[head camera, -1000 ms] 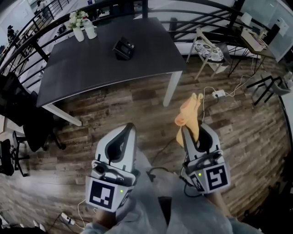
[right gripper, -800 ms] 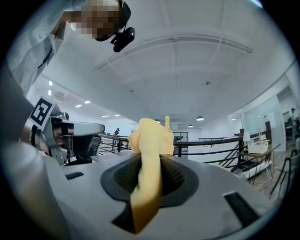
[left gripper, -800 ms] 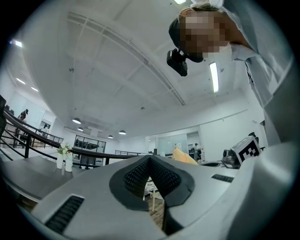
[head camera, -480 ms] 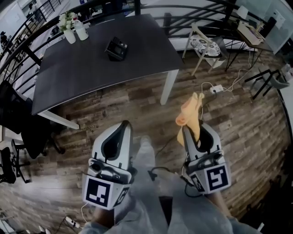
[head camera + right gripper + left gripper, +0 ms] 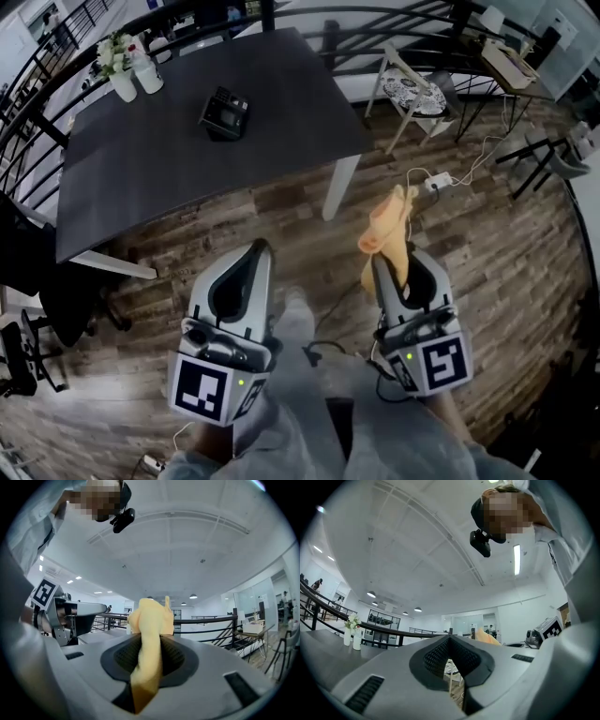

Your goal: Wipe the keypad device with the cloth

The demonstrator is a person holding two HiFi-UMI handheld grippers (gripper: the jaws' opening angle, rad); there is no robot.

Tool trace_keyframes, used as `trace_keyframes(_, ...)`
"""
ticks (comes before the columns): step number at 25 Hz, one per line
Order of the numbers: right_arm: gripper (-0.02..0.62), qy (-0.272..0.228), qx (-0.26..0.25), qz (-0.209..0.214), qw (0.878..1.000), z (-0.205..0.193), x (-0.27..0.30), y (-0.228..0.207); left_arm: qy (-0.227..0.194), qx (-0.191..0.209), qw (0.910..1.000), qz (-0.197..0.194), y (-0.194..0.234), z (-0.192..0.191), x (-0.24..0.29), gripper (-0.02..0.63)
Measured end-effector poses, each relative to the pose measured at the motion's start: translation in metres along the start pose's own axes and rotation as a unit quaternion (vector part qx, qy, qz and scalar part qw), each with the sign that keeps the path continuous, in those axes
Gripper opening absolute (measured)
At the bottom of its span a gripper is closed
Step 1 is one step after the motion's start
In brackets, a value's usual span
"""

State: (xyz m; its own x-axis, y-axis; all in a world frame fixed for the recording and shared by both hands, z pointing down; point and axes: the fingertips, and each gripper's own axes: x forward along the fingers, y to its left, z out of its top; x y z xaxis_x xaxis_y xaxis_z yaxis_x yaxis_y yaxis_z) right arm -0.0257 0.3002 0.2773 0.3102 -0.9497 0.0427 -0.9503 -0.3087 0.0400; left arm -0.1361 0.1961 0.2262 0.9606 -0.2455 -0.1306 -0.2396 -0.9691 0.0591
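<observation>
Cloth (image 5: 386, 225) clamped in right gripper (image 5: 394, 270) jaws for wiping; left gripper (image 5: 258, 255) jaws closed, empty; keypad device (image 5: 223, 112) well off, on desk (image 5: 141, 178).

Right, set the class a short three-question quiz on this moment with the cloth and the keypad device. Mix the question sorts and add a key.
1. Multiple choice: what is clamped in the right gripper? A) a sponge B) the cloth C) nothing
2. True or false: the keypad device lies on the wooden floor.
3. Fill the gap: the left gripper has its jaws ____, with nothing between them.

Key
1. B. The orange cloth sticks out from between the jaws.
2. False. It sits on the dark table, well away from both grippers.
3. Shut.
</observation>
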Motion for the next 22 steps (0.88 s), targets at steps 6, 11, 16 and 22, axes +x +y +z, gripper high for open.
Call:
trace_keyframes(6,0.1,-0.002,-0.001,-0.008,1.0,0.007,0.037,-0.014,-0.001,-0.002,0.9999,-0.01,0.025,0.003,0.035,0.014)
trace_keyframes(11,0.1,-0.001,0.002,-0.009,1.0,0.014,0.069,-0.022,-0.004,-0.001,0.9999,-0.016,0.046,0.009,0.065,0.013)
trace_keyframes(16,0.1,0.004,-0.001,-0.003,1.0,0.012,0.099,-0.03,-0.002,-0.003,0.9999,-0.014,0.064,0.004,0.087,0.014)
trace_keyframes(22,0.1,0.012,0.002,0.0,1.0,0.006,0.132,-0.037,0.003,-0.008,0.9999,-0.011,0.087,-0.006,0.111,0.014)
